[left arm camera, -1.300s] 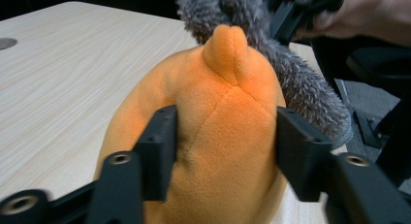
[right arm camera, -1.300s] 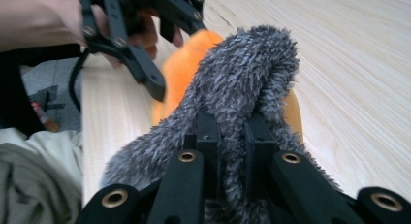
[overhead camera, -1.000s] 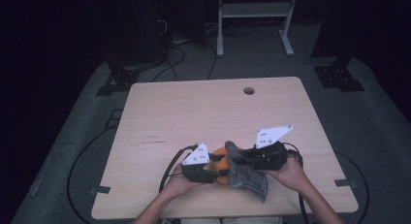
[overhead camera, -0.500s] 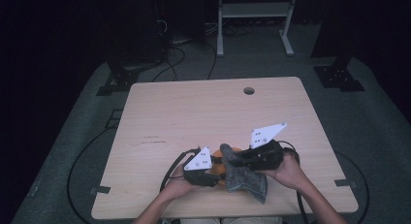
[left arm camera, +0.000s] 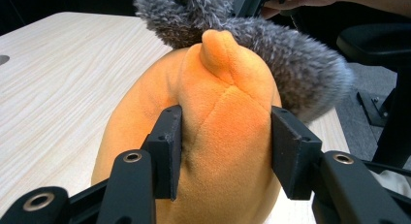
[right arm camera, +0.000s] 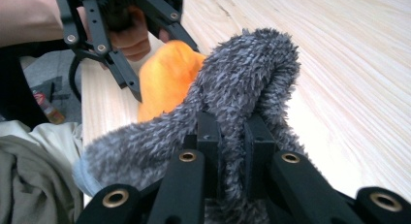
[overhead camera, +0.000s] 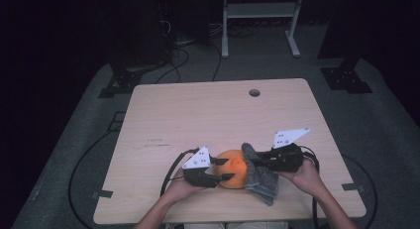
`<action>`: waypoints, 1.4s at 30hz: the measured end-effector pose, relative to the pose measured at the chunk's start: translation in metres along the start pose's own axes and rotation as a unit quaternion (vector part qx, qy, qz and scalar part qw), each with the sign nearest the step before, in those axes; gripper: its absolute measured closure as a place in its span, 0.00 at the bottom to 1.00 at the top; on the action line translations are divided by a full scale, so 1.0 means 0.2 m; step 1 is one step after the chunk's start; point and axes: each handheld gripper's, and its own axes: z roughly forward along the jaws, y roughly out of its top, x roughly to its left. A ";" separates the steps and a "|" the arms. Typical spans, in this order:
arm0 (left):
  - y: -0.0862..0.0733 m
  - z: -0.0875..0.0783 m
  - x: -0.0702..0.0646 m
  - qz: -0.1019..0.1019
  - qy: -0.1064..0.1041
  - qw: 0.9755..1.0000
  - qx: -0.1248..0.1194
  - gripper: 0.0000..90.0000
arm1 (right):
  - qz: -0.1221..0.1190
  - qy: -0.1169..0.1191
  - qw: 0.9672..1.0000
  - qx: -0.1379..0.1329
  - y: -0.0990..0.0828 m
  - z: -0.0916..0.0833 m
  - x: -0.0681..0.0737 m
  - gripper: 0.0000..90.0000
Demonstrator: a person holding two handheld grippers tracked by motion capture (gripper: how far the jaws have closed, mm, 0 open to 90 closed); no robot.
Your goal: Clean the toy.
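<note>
Orange plush (overhead camera: pixel 233 173) on pale wooden table (overhead camera: pixel 198 115), dark room

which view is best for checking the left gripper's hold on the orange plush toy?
The left gripper view: the left gripper has its pads pressed into both flanks of the orange plush toy, stitched seam centred. The high view shows the toy small, partly under the fuzzy grey sock. The right gripper view shows an orange patch behind the sock.

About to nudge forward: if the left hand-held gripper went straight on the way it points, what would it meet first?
The left hand-held gripper already clamps the orange plush toy. Straight ahead, just past the toy's tip, lies the grey fuzzy sock, probably the first new contact, though depth is unclear.
</note>
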 end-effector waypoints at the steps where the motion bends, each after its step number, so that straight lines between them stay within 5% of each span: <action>1: 0.00 0.00 0.01 -0.005 -0.001 1.000 -0.004 0.57 | 0.012 0.009 1.000 -0.021 0.00 -0.02 0.00 0.89; 3: -0.01 0.01 0.02 -0.013 -0.002 1.000 -0.013 0.56 | 0.022 0.035 0.997 -0.066 0.00 -0.04 0.01 0.89; 4: -0.01 0.01 0.02 -0.015 -0.002 1.000 -0.014 0.56 | 0.016 0.030 0.997 -0.067 0.01 -0.04 0.02 0.89; 8: -0.03 -0.02 0.03 -0.020 -0.002 1.000 -0.018 0.56 | 0.009 0.018 0.999 -0.046 -0.02 -0.01 0.01 0.89; 10: -0.04 -0.03 0.05 -0.025 -0.001 0.999 -0.020 0.56 | 0.031 0.027 0.998 -0.054 -0.06 0.00 -0.02 0.89; 15: -0.03 -0.03 0.06 -0.025 0.000 0.999 -0.022 0.55 | 0.057 0.009 0.998 -0.039 -0.16 0.01 -0.07 0.89; 22: -0.04 -0.03 0.06 -0.028 -0.001 0.999 -0.024 0.55 | 0.043 -0.021 0.999 -0.005 -0.15 -0.02 -0.05 0.89; 25: -0.04 -0.03 0.07 -0.028 -0.001 0.999 -0.028 0.55 | 0.040 -0.014 0.999 -0.027 -0.13 -0.03 -0.03 0.89; 33: -0.04 -0.03 0.07 -0.031 -0.003 0.999 -0.028 0.56 | -0.017 0.008 0.998 -0.056 0.04 0.02 0.09 0.89; 42: -0.04 -0.04 0.07 -0.031 -0.003 0.999 -0.029 0.56 | 0.026 -0.002 0.999 -0.035 -0.10 0.01 0.02 0.89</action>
